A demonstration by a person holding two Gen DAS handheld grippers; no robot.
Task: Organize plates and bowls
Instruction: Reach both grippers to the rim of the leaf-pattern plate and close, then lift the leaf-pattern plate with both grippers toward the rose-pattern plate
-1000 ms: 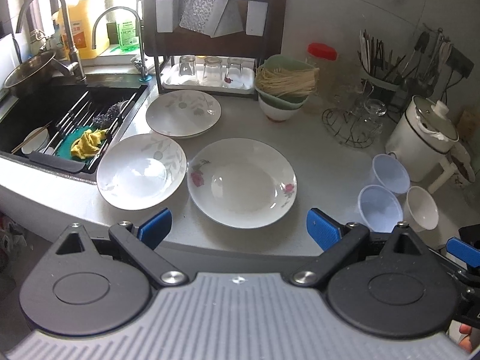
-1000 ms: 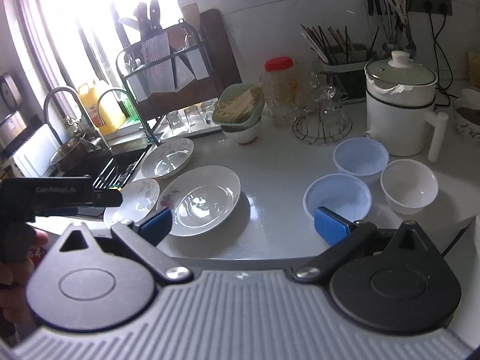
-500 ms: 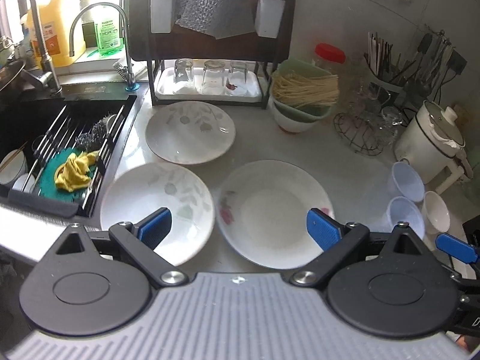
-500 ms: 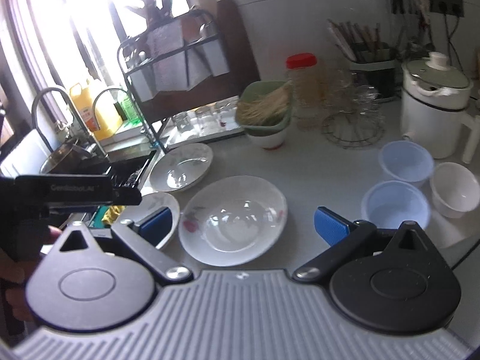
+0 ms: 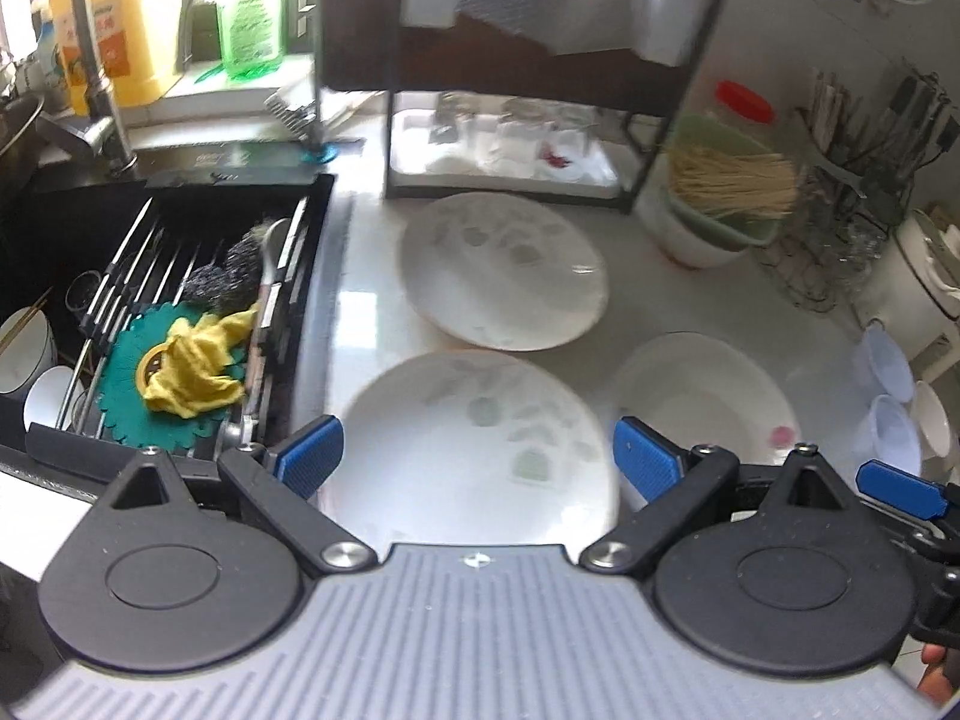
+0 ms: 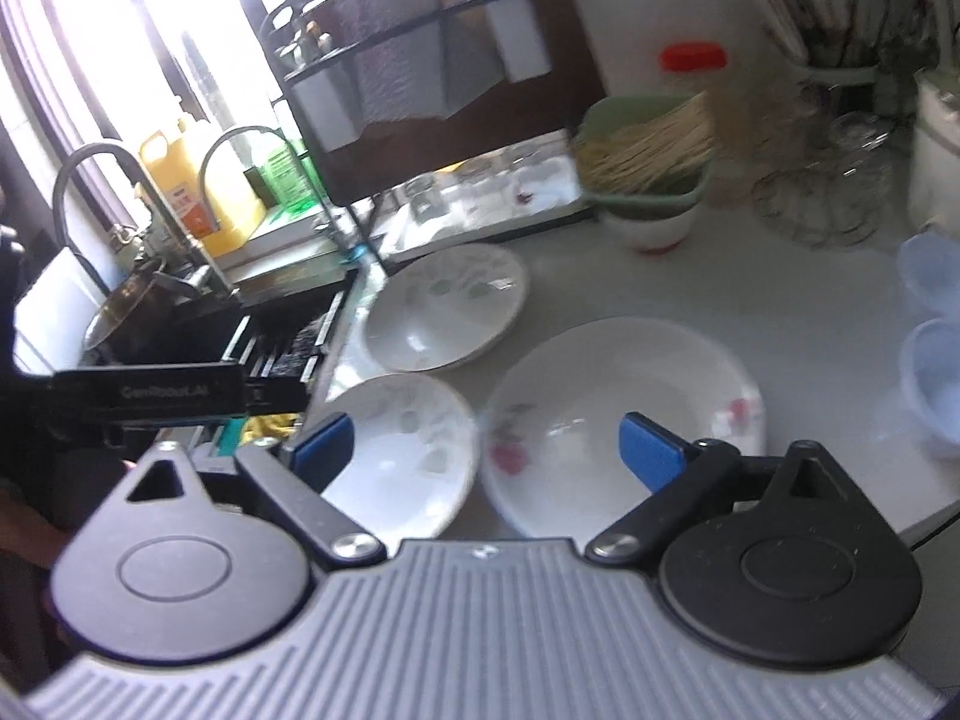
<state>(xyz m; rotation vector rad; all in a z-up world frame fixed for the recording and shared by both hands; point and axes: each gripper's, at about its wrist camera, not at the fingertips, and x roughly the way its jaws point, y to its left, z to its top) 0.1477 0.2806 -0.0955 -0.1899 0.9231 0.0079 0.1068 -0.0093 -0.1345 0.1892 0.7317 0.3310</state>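
Grey counter [image 5: 360,312] beside a black sink [image 5: 72,228]; motion blur in both views. Landmark: near leaf-pattern plate [image 5: 474,450], at the counter edge just beside the sink. Second leaf-pattern plate [image 5: 504,270] behind it, toward the dish rack [image 5: 510,90]. Rose-pattern plate [image 6: 618,420] on the side away from the sink; pale bowls [image 5: 888,396] beyond that. Left gripper [image 5: 477,456] over the landmark plate, jaws spread, nothing between them. Right gripper [image 6: 489,450] jaws wide but just been closing slightly, empty, above the gap between landmark and rose-pattern plate.
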